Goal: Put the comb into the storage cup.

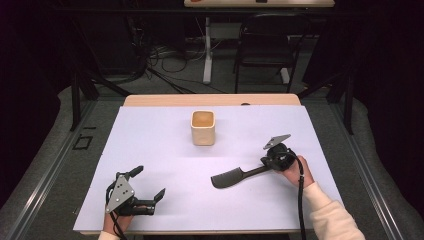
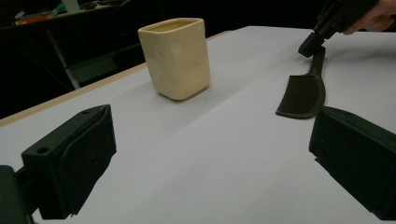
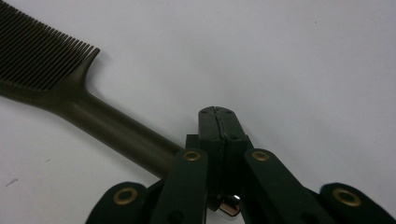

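Observation:
A dark comb (image 1: 231, 177) lies flat on the white sheet, teeth end to the left, its handle running right toward my right gripper (image 1: 264, 161). In the right gripper view that gripper (image 3: 218, 114) has its jaws pressed together with nothing between them, and the comb handle (image 3: 107, 121) passes under its left link. A cream square cup (image 1: 203, 128) stands upright at the table's middle back. My left gripper (image 1: 149, 181) rests near the front left, open and empty. The left gripper view looks between its jaws (image 2: 212, 121) at the cup (image 2: 176, 58) and the comb (image 2: 303, 95).
The white sheet (image 1: 165, 150) covers a wooden table (image 1: 150, 100) whose far edge shows. Beyond it are a dark chair (image 1: 265, 45), a white table leg (image 1: 207, 50) and floor cables. A person's sleeve (image 1: 330, 215) enters at the bottom right.

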### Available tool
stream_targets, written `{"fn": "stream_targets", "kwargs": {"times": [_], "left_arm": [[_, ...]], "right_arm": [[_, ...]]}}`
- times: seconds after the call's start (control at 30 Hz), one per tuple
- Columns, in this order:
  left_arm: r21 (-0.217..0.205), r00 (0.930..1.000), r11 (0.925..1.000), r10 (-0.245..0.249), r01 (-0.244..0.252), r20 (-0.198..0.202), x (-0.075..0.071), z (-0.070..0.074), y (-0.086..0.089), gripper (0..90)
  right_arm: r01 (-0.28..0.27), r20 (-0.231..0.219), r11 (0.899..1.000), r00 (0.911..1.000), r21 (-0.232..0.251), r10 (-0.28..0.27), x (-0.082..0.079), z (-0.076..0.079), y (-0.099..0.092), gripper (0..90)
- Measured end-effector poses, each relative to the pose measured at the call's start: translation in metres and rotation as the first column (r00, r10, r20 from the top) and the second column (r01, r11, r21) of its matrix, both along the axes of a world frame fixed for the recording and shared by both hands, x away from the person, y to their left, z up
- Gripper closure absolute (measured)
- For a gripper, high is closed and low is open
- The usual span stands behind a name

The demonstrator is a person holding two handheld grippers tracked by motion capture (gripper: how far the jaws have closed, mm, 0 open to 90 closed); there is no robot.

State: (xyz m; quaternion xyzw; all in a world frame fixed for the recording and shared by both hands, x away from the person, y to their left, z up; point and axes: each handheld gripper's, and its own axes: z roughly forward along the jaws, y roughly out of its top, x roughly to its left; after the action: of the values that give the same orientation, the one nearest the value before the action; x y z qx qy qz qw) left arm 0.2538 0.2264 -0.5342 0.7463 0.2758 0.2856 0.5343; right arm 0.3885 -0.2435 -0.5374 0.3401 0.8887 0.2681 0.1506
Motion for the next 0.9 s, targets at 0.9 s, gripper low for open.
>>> {"fn": "stream_targets", "kwargs": {"times": [0.9], "left_arm": [[-0.002, 1.0, 1.0, -0.004, 0.004, 0.004, 0.0, 0.0, 0.0, 0.4]], "right_arm": [[-0.037, -0.028, 0.999, 0.9989, -0.006, 0.037, -0.014, 0.005, 0.003, 90.0]]}}
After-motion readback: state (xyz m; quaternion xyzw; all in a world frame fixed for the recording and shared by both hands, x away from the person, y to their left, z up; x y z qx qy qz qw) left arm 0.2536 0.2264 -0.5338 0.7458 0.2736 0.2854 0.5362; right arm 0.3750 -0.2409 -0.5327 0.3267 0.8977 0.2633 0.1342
